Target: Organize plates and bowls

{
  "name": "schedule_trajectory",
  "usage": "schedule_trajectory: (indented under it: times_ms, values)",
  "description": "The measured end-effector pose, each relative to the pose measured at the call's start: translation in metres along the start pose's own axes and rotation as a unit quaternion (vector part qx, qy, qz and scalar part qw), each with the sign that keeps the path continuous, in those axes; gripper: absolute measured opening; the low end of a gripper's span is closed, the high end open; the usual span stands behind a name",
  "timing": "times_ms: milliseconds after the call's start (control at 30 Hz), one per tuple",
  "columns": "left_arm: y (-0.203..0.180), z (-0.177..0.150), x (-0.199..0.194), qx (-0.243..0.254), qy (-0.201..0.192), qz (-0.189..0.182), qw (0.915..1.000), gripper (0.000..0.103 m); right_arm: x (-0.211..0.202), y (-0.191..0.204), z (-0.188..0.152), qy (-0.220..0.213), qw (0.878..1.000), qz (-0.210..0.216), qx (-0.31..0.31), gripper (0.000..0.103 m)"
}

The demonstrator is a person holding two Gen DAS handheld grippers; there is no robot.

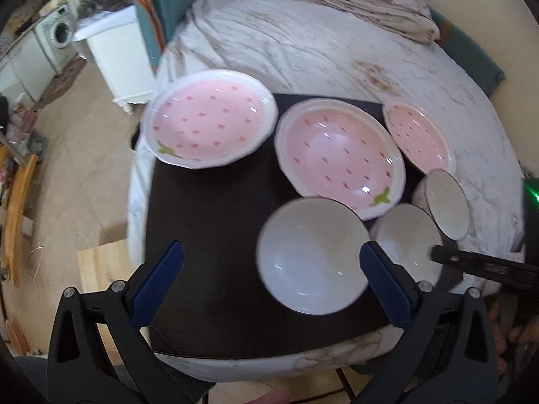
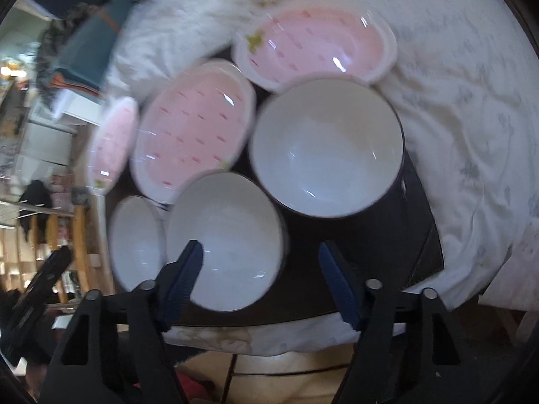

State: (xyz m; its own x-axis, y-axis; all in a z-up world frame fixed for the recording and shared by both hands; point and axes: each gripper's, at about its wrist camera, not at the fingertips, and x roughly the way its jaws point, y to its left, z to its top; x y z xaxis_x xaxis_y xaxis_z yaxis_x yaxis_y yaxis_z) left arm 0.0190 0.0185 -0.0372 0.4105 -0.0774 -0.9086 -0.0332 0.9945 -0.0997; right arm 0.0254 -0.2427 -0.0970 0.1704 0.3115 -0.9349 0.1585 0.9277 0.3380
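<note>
Three pink plates and three white bowls sit crowded on a black mat (image 1: 209, 235) laid over a rumpled white bedspread (image 1: 303, 50). The left pink plate (image 1: 210, 119) overhangs the mat's far left corner, the middle pink plate (image 1: 340, 158) lies beside it, and the right pink plate (image 1: 419, 136) is partly covered by the far white bowl (image 1: 446, 205). The middle white bowl (image 1: 409, 242) is half hidden behind a blue finger pad (image 1: 387, 282). In the right wrist view everything is smeared by motion blur, so rims and patterns are hard to read.

The left gripper (image 1: 269, 282) hangs wide open, its jaws straddling the near white bowl (image 1: 311, 256) without clearly touching it. The right gripper (image 2: 261, 282) is about half open over the middle bowl's near edge; whether either pad touches the bowl cannot be told.
</note>
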Motion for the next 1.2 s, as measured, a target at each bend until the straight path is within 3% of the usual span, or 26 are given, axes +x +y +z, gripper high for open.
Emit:
schedule_trajectory:
  times_ms: [233,533,867,1000,1067,1200]
  values:
    - [-0.023,-0.004,0.008,0.037,0.014,-0.015,0.9991,0.103,0.026,-0.001,-0.003,0.029,1.0,0.001,0.007,0.032]
    - [-0.038,0.007,0.015,0.05,0.031,-0.036,0.9976,0.1,0.033,-0.003,-0.005,0.032,0.999,-0.022,0.0,0.014]
    - [-0.056,0.001,0.017,0.055,0.048,-0.076,0.9945,0.086,0.023,-0.028,-0.011,0.033,0.999,0.0,0.016,0.01]
    - [-0.073,-0.01,0.019,0.049,0.084,-0.12,0.988,0.079,0.018,-0.037,-0.017,0.036,0.999,0.008,0.02,0.009]
    - [-0.088,-0.019,0.023,0.043,0.113,-0.148,0.9816,0.072,0.015,-0.043,-0.017,0.034,0.999,0.01,0.024,0.009]
    - [-0.115,-0.034,0.033,0.05,0.145,-0.15,0.9766,0.054,0.014,-0.047,-0.018,0.033,0.999,0.017,0.03,0.01]
